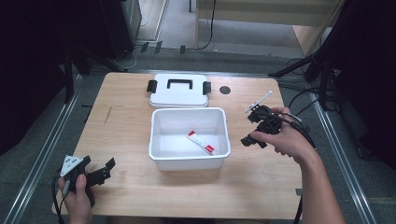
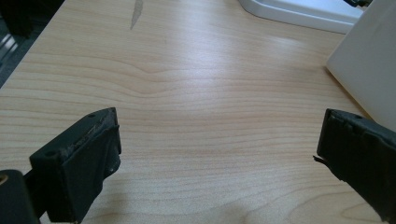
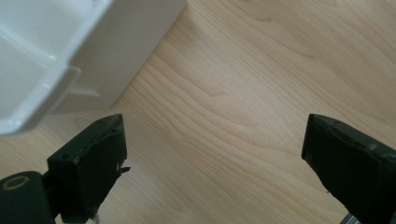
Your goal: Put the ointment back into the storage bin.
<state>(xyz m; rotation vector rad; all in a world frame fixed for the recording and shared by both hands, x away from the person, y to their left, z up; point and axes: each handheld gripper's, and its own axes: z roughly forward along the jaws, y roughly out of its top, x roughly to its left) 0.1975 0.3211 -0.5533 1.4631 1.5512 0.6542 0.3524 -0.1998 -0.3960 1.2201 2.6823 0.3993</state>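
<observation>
**Tech A:** Currently, what is the status of the right gripper [image 1: 254, 129]?

**Tech B:** Its jaws stand spread with nothing between them. In the right gripper view, bare wooden table [image 3: 261, 84] shows in the gap, and the outer wall of the white plastic bin [image 3: 116, 51] sits at the upper left, just beside the left jaw. From the high view, the gripper is held over the table just to the right of the bin [image 1: 189, 158], near its right wall.

**Tech A:** And the left gripper [image 1: 105, 170]?

**Tech B:** Also spread and holding nothing. It is at the near left corner of the table [image 1: 126, 135], well apart from the bin. In the left gripper view, the bin's wall [image 2: 369, 65] appears at the right edge, beyond the right jaw.

**Tech A:** Locate the item inside the bin.

**Tech B:** A red-and-white tube [image 1: 201, 142] lies flat on the bin floor, set diagonally in the right half. It is closer to the right gripper, with the bin's right wall between them. Neither gripper touches it.

**Tech A:** Anything else on the table?

**Tech B:** The white lid [image 1: 179, 91] with a black handle and black latches lies flat behind the bin, touching or nearly touching its far rim. A thin white stick-like object [image 1: 259, 101] lies just beyond the right gripper; what it is cannot be told.
</observation>
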